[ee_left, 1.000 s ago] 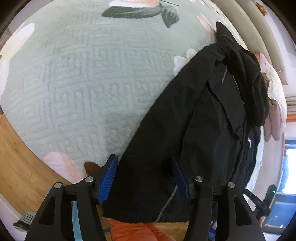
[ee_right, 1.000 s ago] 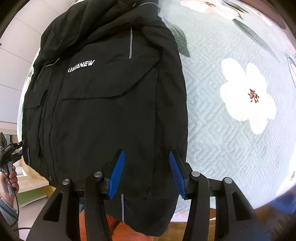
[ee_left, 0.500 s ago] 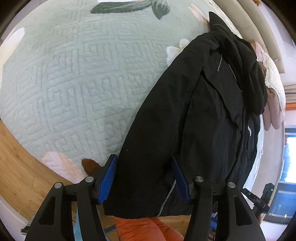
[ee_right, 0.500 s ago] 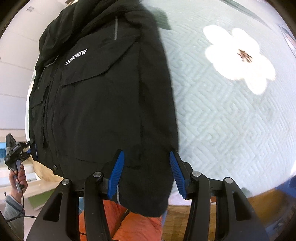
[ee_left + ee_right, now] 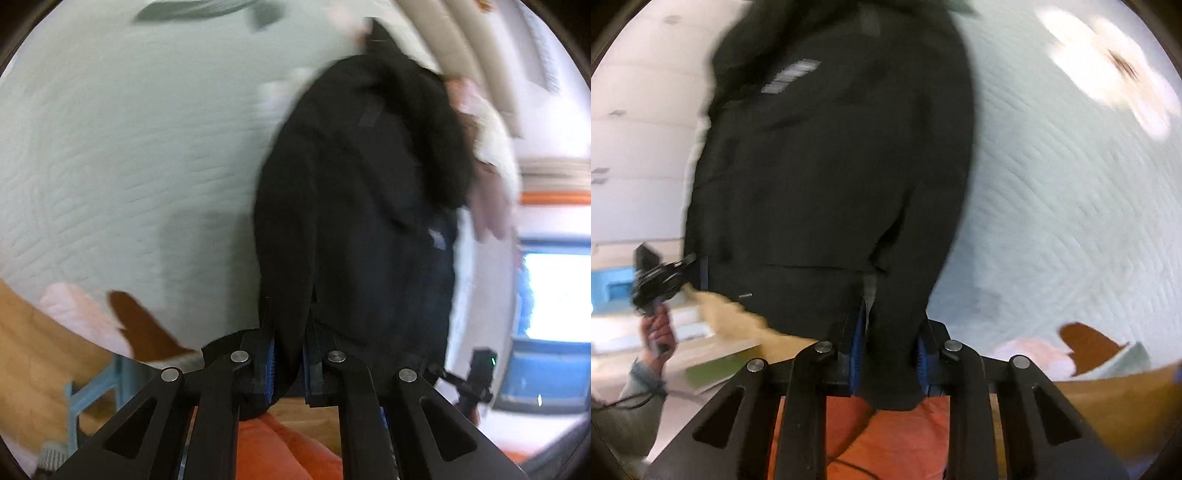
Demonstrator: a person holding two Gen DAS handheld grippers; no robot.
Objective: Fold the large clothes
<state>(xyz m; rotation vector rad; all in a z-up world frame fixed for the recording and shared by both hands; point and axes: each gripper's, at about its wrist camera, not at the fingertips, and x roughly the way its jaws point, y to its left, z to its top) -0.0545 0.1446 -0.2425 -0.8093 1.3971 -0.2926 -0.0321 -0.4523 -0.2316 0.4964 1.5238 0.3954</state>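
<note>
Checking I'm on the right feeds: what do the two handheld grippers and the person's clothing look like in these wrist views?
Both match: the left gripper and right gripper have black triangular cut-out frames, round silver pivot bolts and blue finger pads. In the right wrist view the left gripper shows as a black unit with a thin dark cable by a grey-blue sleeve. Orange trousers show below both.

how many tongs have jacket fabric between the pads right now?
2. Left tongs pinch the black jacket hem. Right tongs, jaws closing, have the hem's other corner between their pads.
</note>
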